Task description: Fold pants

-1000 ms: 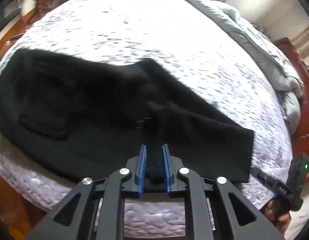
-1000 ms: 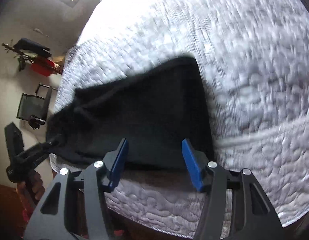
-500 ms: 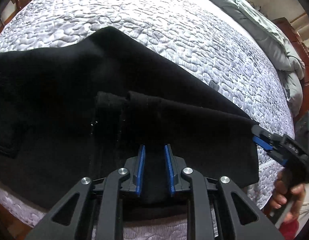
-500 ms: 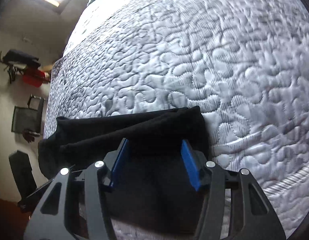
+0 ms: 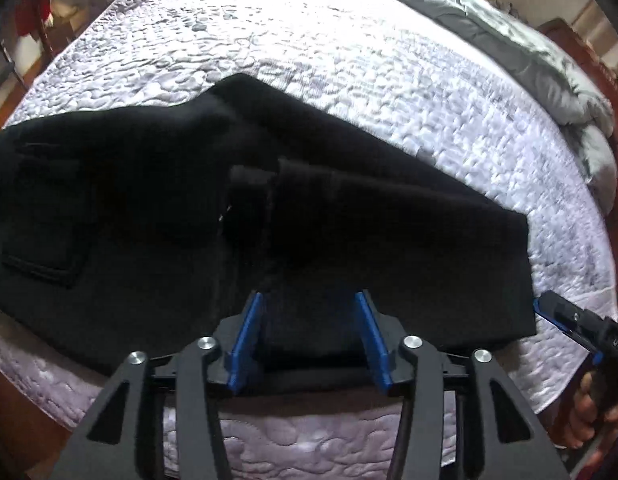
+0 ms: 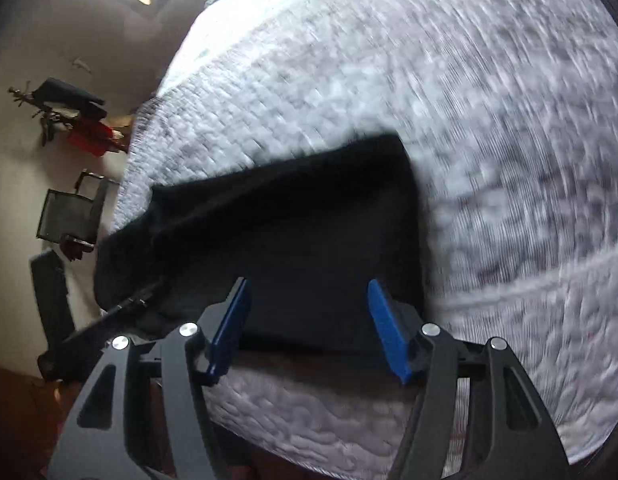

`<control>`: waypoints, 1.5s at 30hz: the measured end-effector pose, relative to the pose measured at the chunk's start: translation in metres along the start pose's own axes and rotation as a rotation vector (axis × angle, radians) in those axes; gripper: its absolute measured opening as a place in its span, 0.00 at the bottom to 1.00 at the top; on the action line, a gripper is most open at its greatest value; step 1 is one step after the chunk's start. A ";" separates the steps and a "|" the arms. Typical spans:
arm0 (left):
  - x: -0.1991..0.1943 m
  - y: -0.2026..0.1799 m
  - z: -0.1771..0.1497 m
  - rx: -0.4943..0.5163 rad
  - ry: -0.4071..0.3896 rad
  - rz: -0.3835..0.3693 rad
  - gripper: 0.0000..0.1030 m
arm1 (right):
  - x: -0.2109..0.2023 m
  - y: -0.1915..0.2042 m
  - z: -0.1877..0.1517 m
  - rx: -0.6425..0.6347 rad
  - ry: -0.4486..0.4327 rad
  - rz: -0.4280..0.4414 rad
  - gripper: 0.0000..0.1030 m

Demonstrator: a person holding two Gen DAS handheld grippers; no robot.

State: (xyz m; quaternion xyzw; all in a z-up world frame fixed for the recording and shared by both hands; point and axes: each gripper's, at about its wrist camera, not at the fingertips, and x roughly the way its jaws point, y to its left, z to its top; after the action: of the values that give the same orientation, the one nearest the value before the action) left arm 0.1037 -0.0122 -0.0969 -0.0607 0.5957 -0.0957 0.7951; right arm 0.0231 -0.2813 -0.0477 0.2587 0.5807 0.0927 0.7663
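Black pants point(image 5: 349, 216) lie folded lengthwise near the front edge of a white quilted bed point(image 5: 349, 60), back pocket point(image 5: 41, 236) to the left. My left gripper point(image 5: 308, 295) points down over the near edge of the pants. Its jaws are opening, with cloth lying loose between the blue pads point(image 5: 247, 328). My right gripper point(image 6: 308, 281) hangs above the right end of the pants point(image 6: 309, 232), jaws wide and still opening a little, gripping nothing. That same gripper point(image 5: 569, 316), in a hand point(image 5: 589, 412), shows at the left wrist view's right edge. The right wrist view is blurred.
A grey duvet point(image 5: 549, 52) is bunched along the bed's far right side, by a wooden frame point(image 5: 617, 92). Left of the bed stand a black mesh chair point(image 6: 69, 212) and a rack with red and dark clothes point(image 6: 89, 136). Wooden floor point(image 6: 21, 420) lies below the mattress edge.
The left jaws have spread from a tight pinch on the pants' edge to well apart, letting the cloth go. The right gripper dipped close over the pants, then drew back.
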 end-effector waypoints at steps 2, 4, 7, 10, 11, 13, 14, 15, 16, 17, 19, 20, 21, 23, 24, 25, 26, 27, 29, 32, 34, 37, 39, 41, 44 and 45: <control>0.013 0.005 -0.003 -0.010 0.021 0.001 0.48 | 0.010 -0.010 -0.007 0.023 0.008 0.000 0.57; 0.015 0.005 -0.003 0.012 -0.001 0.014 0.48 | 0.018 -0.016 -0.010 0.023 -0.007 0.009 0.57; 0.014 0.004 -0.002 0.023 0.001 0.022 0.48 | 0.021 -0.010 -0.011 -0.029 -0.013 -0.030 0.57; 0.006 0.009 -0.002 0.006 0.001 0.001 0.48 | 0.014 0.005 -0.012 -0.073 -0.014 -0.086 0.58; 0.001 0.012 -0.003 -0.009 0.004 0.002 0.48 | 0.010 0.008 -0.012 -0.069 -0.017 -0.081 0.61; -0.013 0.022 -0.006 -0.032 -0.013 -0.008 0.48 | 0.002 0.015 -0.012 -0.056 -0.019 -0.024 0.62; -0.023 0.030 -0.008 -0.041 -0.030 -0.014 0.49 | -0.002 0.021 -0.012 -0.053 -0.018 0.014 0.62; -0.031 0.041 -0.011 -0.057 -0.042 -0.012 0.52 | -0.004 0.029 -0.013 -0.061 -0.021 0.030 0.62; -0.036 0.051 -0.013 -0.077 -0.048 -0.006 0.54 | -0.006 0.039 -0.013 -0.085 -0.027 0.035 0.62; -0.042 0.064 -0.015 -0.104 -0.055 0.002 0.54 | -0.004 0.048 -0.013 -0.106 -0.025 0.037 0.64; -0.051 0.094 -0.022 -0.161 -0.064 0.021 0.54 | 0.004 0.065 -0.013 -0.145 -0.004 0.037 0.64; -0.054 0.107 -0.024 -0.184 -0.065 0.035 0.54 | 0.007 0.070 -0.013 -0.155 0.003 0.034 0.64; -0.058 0.123 -0.027 -0.212 -0.067 0.056 0.54 | 0.013 0.076 -0.013 -0.168 0.015 0.027 0.64; -0.067 0.151 -0.040 -0.268 -0.070 0.081 0.54 | 0.025 0.084 -0.012 -0.185 0.034 0.009 0.64; -0.070 0.168 -0.044 -0.304 -0.067 0.093 0.54 | 0.030 0.087 -0.012 -0.188 0.043 0.000 0.64; -0.072 0.180 -0.046 -0.329 -0.066 0.100 0.54 | 0.035 0.089 -0.011 -0.191 0.051 -0.007 0.64; -0.073 0.197 -0.050 -0.366 -0.065 0.109 0.54 | 0.039 0.091 -0.012 -0.198 0.060 -0.014 0.64; -0.074 0.207 -0.053 -0.390 -0.066 0.113 0.55 | 0.041 0.090 -0.012 -0.201 0.066 -0.022 0.65; -0.075 0.235 -0.057 -0.460 -0.062 0.105 0.56 | 0.048 0.085 -0.016 -0.196 0.081 -0.041 0.65; -0.076 0.274 -0.058 -0.560 -0.070 0.030 0.56 | 0.052 0.078 -0.017 -0.184 0.087 -0.041 0.65; -0.075 0.293 -0.056 -0.618 -0.077 -0.023 0.56 | 0.051 0.077 -0.018 -0.188 0.087 -0.040 0.65; -0.072 0.313 -0.053 -0.689 -0.088 -0.121 0.56 | 0.053 0.075 -0.019 -0.187 0.090 -0.033 0.66; -0.070 0.324 -0.051 -0.723 -0.093 -0.164 0.56 | 0.053 0.073 -0.018 -0.182 0.092 -0.029 0.66; -0.067 0.331 -0.046 -0.748 -0.096 -0.190 0.56 | 0.052 0.073 -0.019 -0.180 0.093 -0.029 0.66; -0.060 0.341 -0.038 -0.772 -0.087 -0.193 0.56 | 0.053 0.075 -0.018 -0.185 0.095 -0.037 0.66; -0.058 0.345 -0.037 -0.783 -0.089 -0.199 0.56 | 0.053 0.075 -0.019 -0.190 0.095 -0.040 0.66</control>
State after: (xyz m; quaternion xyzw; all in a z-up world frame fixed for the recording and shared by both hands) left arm 0.0799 0.3378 -0.1255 -0.4205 0.5435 0.0647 0.7236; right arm 0.0340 -0.1884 -0.0583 0.1686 0.6100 0.1441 0.7608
